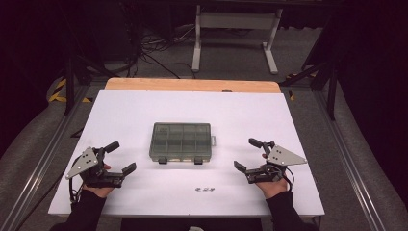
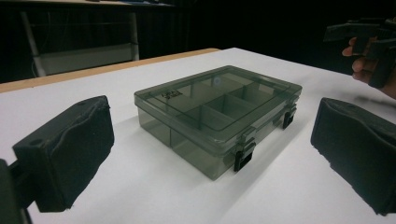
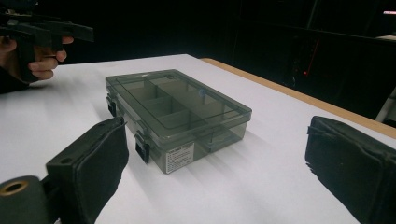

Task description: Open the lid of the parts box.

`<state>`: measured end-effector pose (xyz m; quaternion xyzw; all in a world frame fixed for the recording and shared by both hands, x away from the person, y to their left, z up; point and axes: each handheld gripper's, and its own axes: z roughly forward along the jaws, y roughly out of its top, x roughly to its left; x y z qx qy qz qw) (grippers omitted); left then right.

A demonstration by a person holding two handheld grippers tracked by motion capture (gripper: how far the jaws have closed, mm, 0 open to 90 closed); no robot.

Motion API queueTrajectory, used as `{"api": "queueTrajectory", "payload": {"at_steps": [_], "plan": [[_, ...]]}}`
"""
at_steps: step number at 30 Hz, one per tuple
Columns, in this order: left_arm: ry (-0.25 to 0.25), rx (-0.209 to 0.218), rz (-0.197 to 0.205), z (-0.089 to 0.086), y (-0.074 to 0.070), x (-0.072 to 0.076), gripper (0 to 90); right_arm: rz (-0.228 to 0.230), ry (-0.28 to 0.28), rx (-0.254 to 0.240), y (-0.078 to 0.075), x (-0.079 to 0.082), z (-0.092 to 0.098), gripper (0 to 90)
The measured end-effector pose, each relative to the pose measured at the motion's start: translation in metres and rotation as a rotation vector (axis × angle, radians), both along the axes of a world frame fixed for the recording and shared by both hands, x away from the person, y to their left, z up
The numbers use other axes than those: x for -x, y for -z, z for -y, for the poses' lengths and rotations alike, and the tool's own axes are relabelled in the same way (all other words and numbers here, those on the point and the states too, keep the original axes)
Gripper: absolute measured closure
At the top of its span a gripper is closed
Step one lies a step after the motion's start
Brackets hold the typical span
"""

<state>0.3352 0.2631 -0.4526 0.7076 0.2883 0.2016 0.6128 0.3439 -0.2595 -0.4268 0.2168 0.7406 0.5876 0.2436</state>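
closed organiser box lies between two open grippers

the smoky grey transparent plastic organiser box [image 1: 181, 141], with inner dividers and a flat lid, lies near the middle of the white table surface [image 1: 144, 106], a little closer to the person's edge than to the far wooden edge. its long axis runs from left to right, parallel to the near edge of the surface. the lid looks closed, and the two small black latches [image 1: 179, 160] are on the long side that faces the person.

the left gripper [image 1: 120, 159] rests near the near-left part of the surface, and the right gripper [image 1: 248, 154] near the near-right part. the box lies between them and a little farther from the person, so each gripper must go inward and forward to reach it. both seem about equally far from the box; i cannot say that one hand is nearer.

in the left gripper view the box [image 2: 219, 116] sits ahead, between the two black padded jaws, with the latched side turned to the camera's right. in the right gripper view the box [image 3: 177, 112] is also ahead, with a white label on its near short side.

the jaws of both grippers stand wide apart. nothing is between the pads, and no pad touches the box. i judge that the coming move is an approach to the latched front side.
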Motion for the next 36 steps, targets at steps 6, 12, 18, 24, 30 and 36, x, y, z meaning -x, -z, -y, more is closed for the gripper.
{"api": "queueTrajectory", "payload": {"at_steps": [6, 12, 18, 24, 30, 36], "plan": [[-0.013, 0.009, -0.022, -0.001, 0.000, -0.002, 0.0, -0.011, 0.001, 0.009, 0.001, -0.001, -0.001, 5.4], [-0.045, -0.076, -0.007, 0.000, -0.004, -0.004, 0.0, -0.008, -0.010, 0.030, 0.001, -0.002, -0.007, 5.4], [-0.026, -0.045, -0.023, -0.001, -0.004, -0.008, 0.0, -0.024, -0.017, 0.005, -0.002, -0.007, -0.013, 4.7], [-0.012, -0.020, -0.009, -0.002, -0.005, -0.009, 0.0, -0.014, -0.027, 0.020, -0.008, -0.010, -0.022, 4.7], [-0.007, -0.015, 0.000, 0.004, -0.009, -0.015, 0.3, -0.025, -0.051, 0.013, -0.011, -0.018, -0.034, 4.5], [-0.010, -0.036, -0.008, 0.012, -0.014, -0.021, 0.5, -0.029, -0.063, 0.010, -0.011, -0.024, -0.044, 4.5]]}}
